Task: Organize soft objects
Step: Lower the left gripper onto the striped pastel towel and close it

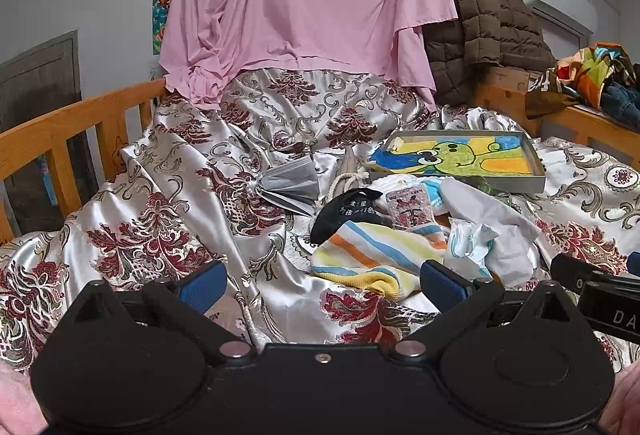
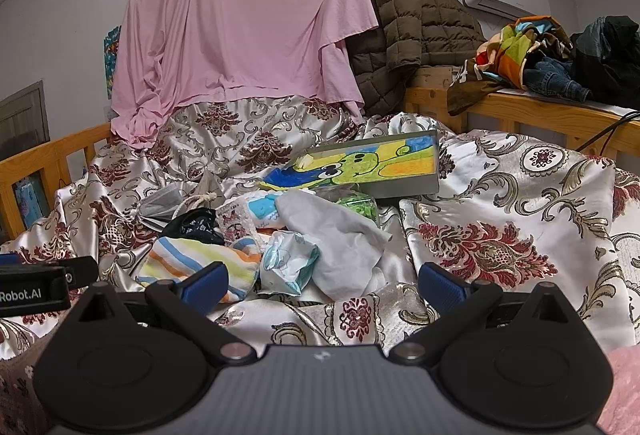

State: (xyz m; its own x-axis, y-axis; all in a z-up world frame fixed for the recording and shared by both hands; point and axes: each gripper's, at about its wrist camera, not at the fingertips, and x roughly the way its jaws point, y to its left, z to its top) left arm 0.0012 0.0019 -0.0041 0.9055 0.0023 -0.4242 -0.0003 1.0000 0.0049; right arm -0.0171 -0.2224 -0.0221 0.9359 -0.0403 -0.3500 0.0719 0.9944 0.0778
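A pile of soft things lies on the patterned satin bedspread (image 1: 180,171): a striped towel (image 1: 372,255), a black cloth with white characters (image 1: 344,213), a white cloth (image 1: 492,227), a crumpled tissue pack (image 1: 470,241), a grey face mask (image 1: 290,183) and a small drawstring pouch (image 1: 346,171). The same pile shows in the right wrist view: towel (image 2: 196,259), white cloth (image 2: 340,235), tissue pack (image 2: 288,259). My left gripper (image 1: 322,283) is open and empty, just short of the towel. My right gripper (image 2: 322,285) is open and empty, just short of the tissue pack and white cloth.
A grey tray with a frog drawing (image 1: 460,159) lies behind the pile. A pink sheet (image 1: 304,3) and a brown padded jacket (image 1: 488,19) hang at the bed's head. Wooden rails (image 1: 60,139) run along the left; a shelf with heaped clothes (image 2: 540,55) stands at right.
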